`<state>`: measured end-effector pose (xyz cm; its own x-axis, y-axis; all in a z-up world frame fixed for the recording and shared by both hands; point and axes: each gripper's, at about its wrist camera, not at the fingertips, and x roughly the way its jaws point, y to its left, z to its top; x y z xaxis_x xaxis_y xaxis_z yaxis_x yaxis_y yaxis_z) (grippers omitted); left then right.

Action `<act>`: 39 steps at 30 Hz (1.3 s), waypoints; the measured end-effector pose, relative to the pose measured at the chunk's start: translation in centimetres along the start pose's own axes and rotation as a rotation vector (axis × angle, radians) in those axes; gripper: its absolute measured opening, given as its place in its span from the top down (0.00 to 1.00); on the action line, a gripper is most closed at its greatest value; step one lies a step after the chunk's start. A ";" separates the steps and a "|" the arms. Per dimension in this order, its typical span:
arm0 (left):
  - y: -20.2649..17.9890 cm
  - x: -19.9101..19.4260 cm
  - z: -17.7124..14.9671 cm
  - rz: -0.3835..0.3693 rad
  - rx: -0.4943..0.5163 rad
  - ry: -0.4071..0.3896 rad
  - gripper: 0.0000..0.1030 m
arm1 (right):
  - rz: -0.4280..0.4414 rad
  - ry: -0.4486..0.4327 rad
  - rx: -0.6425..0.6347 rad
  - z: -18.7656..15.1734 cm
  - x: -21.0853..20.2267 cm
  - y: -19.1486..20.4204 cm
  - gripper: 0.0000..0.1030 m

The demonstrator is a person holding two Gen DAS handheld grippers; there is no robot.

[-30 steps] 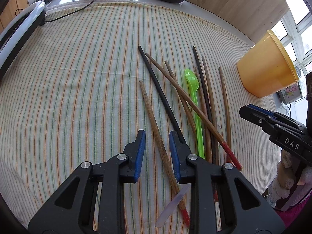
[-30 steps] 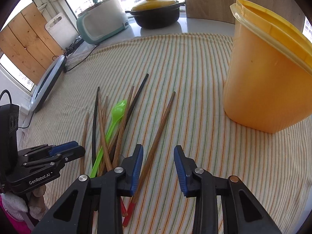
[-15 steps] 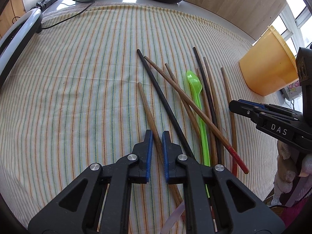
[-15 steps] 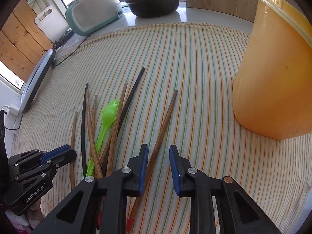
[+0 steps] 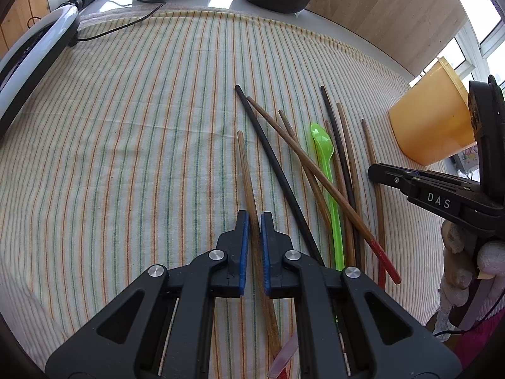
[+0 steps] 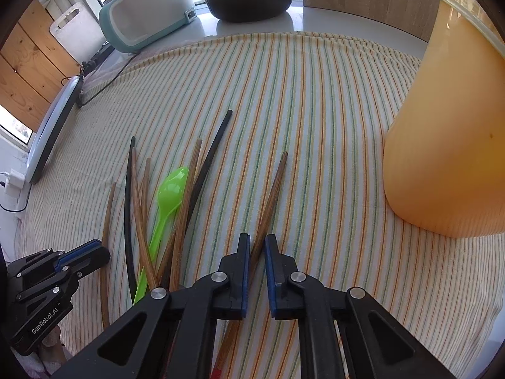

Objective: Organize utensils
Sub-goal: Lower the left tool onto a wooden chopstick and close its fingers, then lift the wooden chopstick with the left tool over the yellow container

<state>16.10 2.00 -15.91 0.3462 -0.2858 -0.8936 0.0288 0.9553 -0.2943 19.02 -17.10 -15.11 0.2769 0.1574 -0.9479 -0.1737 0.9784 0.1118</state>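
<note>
Left gripper [image 5: 255, 224], left wrist view: jaws pressed nearly together on a lone chopstick [image 5: 244, 164], pinching it roughly mid-length. The stick's long axis runs straight ahead along the fingers, thin end pointing away, thick end back under the gripper body. It lies flat on the striped cloth [image 5: 126, 158], just left of the crossed pile [image 5: 344, 173] of brown and black sticks with the green spoon [image 5: 325, 154] in it. The orange tub [image 5: 432, 120] stands far right, well apart, past the whole pile. The right gripper [image 5: 375, 170] hangs low at the pile's right edge, between pile and tub, so that hand is the nearer one to the tub.

Right wrist view: right gripper [image 6: 257, 246] has its jaws narrowed around a lone chopstick [image 6: 274, 186], also lined up with the fingers. The stick sits against the inner pad; can't tell whether the outer pad bites. Here this stick lies right of the pile [image 6: 139, 205] and spoon [image 6: 170, 192], with the tub [image 6: 442, 126] just to the right. The left gripper [image 6: 98, 249] shows at the pile's left edge.

The views disagree on which side the lone stick lies, so can't tell whether both grippers are on the same one.

Judgement: grasp step. Next comes lift, then carry right to the tub, tipping the stick upright.
</note>
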 end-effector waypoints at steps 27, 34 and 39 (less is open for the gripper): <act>-1.1 -10.9 2.0 -0.045 0.013 -0.281 0.96 | 0.163 -0.275 0.007 -4.2 -10.3 -2.3 0.96; -2.9 -14.4 2.5 -0.084 0.053 -0.367 0.96 | 0.146 -0.392 -0.006 -5.7 -14.3 -3.1 0.96; -4.6 -16.0 2.9 -0.117 0.078 -0.416 0.96 | 0.145 -0.477 0.017 -6.0 -17.3 -4.3 0.96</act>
<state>13.18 2.39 0.78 0.6839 -0.3525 -0.6388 0.1556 0.9259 -0.3443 9.30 -24.86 -1.01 0.6529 0.3320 -0.6808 -0.2284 0.9433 0.2409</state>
